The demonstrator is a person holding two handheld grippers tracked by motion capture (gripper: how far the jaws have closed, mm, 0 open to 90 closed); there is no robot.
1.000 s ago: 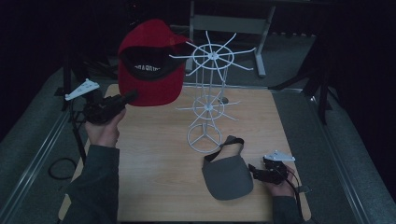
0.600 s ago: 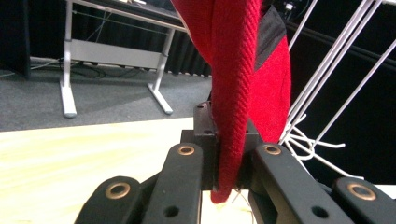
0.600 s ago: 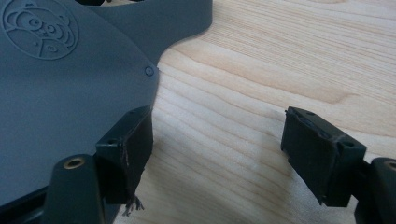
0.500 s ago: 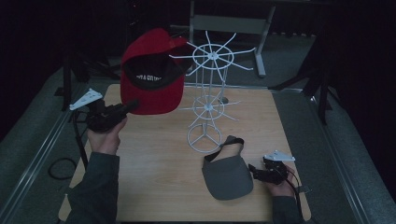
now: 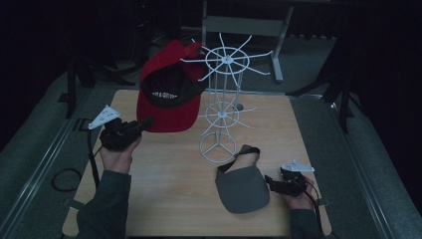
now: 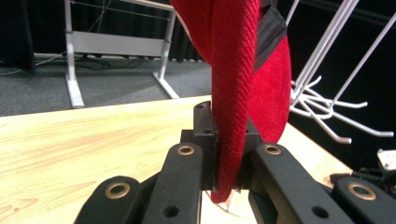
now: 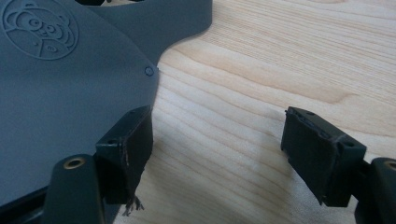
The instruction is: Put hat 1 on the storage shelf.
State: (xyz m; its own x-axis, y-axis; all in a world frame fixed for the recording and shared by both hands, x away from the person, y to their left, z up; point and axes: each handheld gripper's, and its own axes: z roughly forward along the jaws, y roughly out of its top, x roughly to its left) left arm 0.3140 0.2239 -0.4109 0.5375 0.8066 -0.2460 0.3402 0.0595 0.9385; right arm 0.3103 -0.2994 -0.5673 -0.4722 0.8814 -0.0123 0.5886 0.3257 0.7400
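Left claw: closed tight on the brim edge of the red cap; in the left gripper view the woven red edge runs straight down between the two black jaws at bottom centre, pinched with no gap.
Left claw, high view: at left of centre, held in the person's left hand, its tip touching the lower left corner of the cap's brim.
Red cap: lifted off the worktop in the upper middle of the high view, its dark inside with a white label facing the camera, its crown against the left spokes of the rack's top wheel.
Right claw: wide open; in the right gripper view one jaw sits at lower left with the grey visor's edge over it, the other at lower right over bare wood, well apart.
Right claw, high view: at lower right, just beside the visor's right edge.
Grey visor: lying flat on the worktop, a round embossed emblem at upper left; in the high view it lies lower right of centre, strap toward the rack's base.
White wire rack: upright at centre, two spoked wheels above a ring base.
Worktop: light wood.
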